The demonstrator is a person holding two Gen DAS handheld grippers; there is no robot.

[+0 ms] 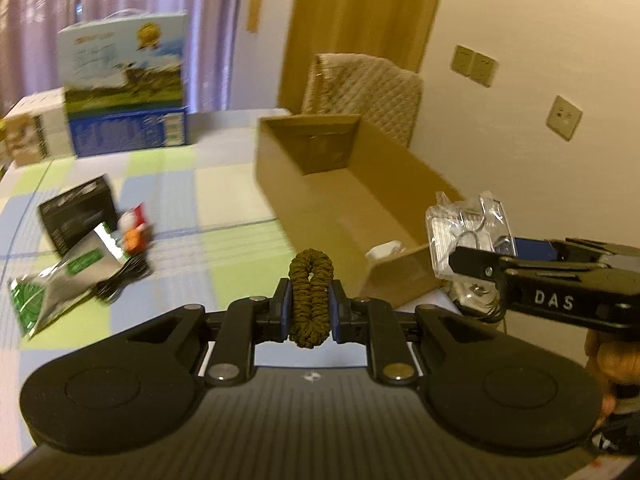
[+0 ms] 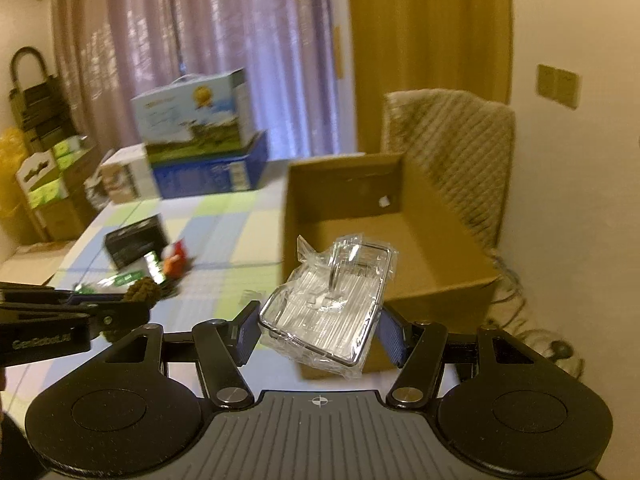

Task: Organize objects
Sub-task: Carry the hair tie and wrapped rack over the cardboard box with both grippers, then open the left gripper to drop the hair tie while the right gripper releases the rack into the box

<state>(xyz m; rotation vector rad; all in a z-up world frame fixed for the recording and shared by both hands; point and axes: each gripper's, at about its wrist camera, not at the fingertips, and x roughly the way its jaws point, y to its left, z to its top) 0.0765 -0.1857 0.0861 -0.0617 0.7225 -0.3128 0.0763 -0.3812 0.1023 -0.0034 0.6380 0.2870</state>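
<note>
Left gripper [image 1: 311,307] pinches an olive braided cord loop [image 1: 311,296], right gripper [image 2: 320,330] clamps a plastic-wrapped clear hook [image 2: 330,304]. Cardboard box [image 1: 400,270] nearly empty, w/ foil pouch [image 1: 60,280], black box [image 1: 76,210] etc left on table, far left.

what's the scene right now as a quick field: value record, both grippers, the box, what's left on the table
left gripper: shut on olive braided cord loop
right gripper: shut on clear wrapped packet
cardboard box: open, a small white item inside
table: checked cloth, black box, foil pouch, red-orange toy
far edge: blue-white carton
</note>
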